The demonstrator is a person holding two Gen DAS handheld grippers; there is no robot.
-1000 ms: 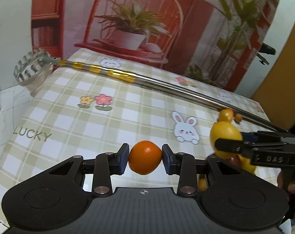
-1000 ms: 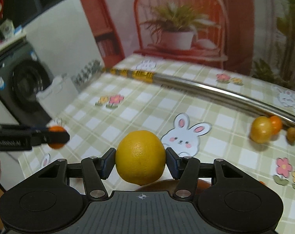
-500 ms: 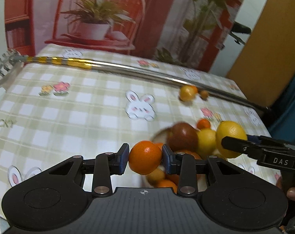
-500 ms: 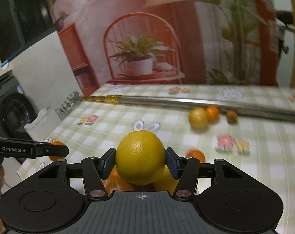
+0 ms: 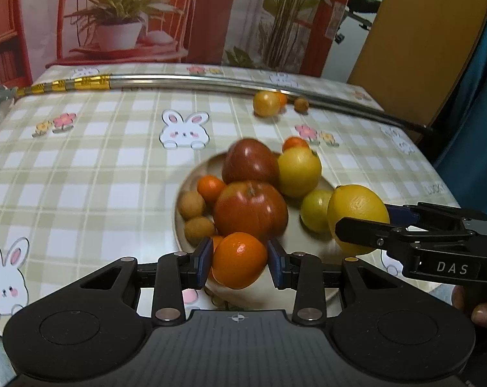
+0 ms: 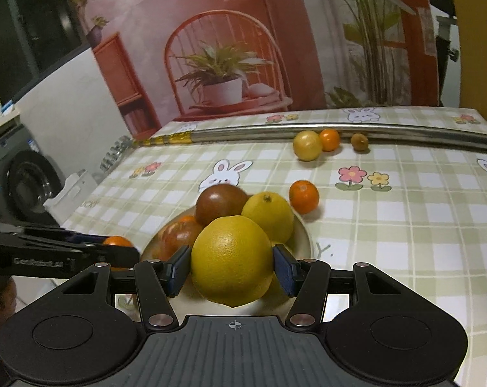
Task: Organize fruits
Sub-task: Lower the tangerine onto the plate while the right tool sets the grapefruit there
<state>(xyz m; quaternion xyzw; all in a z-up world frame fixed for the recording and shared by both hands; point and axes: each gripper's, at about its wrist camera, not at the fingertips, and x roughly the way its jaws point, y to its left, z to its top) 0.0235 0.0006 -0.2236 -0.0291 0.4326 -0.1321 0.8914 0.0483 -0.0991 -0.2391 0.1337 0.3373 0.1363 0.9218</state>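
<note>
My left gripper (image 5: pixel 240 259) is shut on a small orange mandarin (image 5: pixel 239 259) and holds it over the near edge of a beige plate (image 5: pixel 295 242). The plate carries two red apples (image 5: pixel 251 208), a yellow citrus (image 5: pixel 298 171), a greenish fruit (image 5: pixel 315 209), a mandarin and two brown longans (image 5: pixel 191 204). My right gripper (image 6: pixel 232 266) is shut on a large yellow lemon (image 6: pixel 232 259) above the plate's near side (image 6: pixel 304 235); it shows in the left wrist view at the right (image 5: pixel 356 216).
On the checked tablecloth a loose mandarin (image 6: pixel 304 196) lies just beyond the plate. A yellow fruit (image 6: pixel 307 145), a mandarin (image 6: pixel 329 139) and a brown longan (image 6: pixel 359 142) lie against a long metal rod (image 6: pixel 340 130) at the back. A washing machine (image 6: pixel 24 177) stands at the left.
Both grippers have swung from the open tablecloth towards the plate, carrying the mandarin and the lemon; they now hang over the plate's near side.
</note>
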